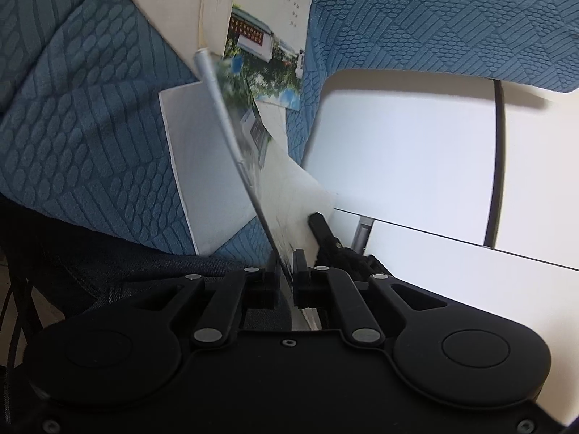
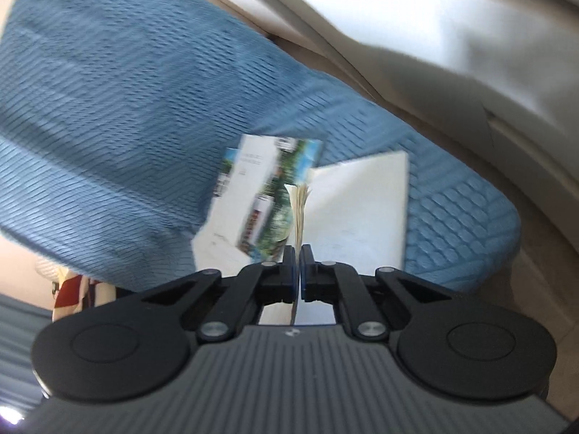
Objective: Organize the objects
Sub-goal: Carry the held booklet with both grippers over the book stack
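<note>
My left gripper (image 1: 286, 260) is shut on the edge of a thin booklet (image 1: 235, 137) with a grey spine, held edge-on above a blue quilted cushion (image 1: 90, 126). A photo-cover booklet (image 1: 267, 58) and a white booklet (image 1: 202, 166) lie on the cushion beyond it. My right gripper (image 2: 298, 253) is shut on the fanned pages of a booklet (image 2: 300, 206), seen edge-on. Under it lie a photo-cover booklet (image 2: 260, 195) and a white booklet (image 2: 362, 209) on the blue cushion (image 2: 126, 108).
White cabinet panels (image 1: 416, 166) with a dark seam stand to the right of the cushion in the left wrist view. A beige floor and pale furniture (image 2: 506, 72) lie beyond the cushion's edge in the right wrist view, which is motion-blurred.
</note>
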`<action>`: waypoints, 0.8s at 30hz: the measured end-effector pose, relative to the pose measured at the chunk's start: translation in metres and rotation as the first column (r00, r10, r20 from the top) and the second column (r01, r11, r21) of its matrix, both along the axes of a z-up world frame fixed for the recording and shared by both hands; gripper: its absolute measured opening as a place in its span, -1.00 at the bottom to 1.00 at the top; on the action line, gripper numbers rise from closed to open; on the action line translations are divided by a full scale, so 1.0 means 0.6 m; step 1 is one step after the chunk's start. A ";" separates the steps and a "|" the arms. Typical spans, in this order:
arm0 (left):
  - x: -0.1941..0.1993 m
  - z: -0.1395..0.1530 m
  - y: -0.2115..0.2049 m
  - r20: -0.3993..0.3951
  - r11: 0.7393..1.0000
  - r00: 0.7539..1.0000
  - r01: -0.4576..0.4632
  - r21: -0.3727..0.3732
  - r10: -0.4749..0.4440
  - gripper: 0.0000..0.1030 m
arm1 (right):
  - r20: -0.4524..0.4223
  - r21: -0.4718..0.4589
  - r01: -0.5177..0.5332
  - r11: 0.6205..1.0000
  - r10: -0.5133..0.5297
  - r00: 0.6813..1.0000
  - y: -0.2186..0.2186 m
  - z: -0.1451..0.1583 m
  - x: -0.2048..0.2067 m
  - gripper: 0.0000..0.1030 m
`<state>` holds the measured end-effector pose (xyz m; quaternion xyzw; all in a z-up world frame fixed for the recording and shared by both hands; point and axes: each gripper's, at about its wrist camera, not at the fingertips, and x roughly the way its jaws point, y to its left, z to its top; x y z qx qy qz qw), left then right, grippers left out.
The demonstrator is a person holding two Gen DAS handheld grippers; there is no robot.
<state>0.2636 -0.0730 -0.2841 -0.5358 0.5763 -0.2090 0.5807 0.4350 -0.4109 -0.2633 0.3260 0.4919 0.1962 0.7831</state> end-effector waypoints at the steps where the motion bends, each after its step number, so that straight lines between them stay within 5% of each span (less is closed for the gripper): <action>1: 0.000 0.006 0.006 0.006 1.000 1.000 -0.004 -0.003 0.005 -0.88 | 0.022 -0.006 -0.008 1.000 0.009 1.000 0.002 0.014 -0.005 -0.91; 12: -0.020 0.084 0.113 0.100 0.996 0.992 -0.076 -0.057 0.081 -0.89 | 0.226 -0.046 -0.100 0.994 0.108 0.968 0.077 0.151 -0.074 -0.91; 24: -0.023 0.172 0.253 0.216 0.988 0.965 -0.139 -0.069 0.151 -0.89 | 0.368 -0.038 -0.179 0.983 0.180 0.912 0.197 0.237 -0.129 -0.91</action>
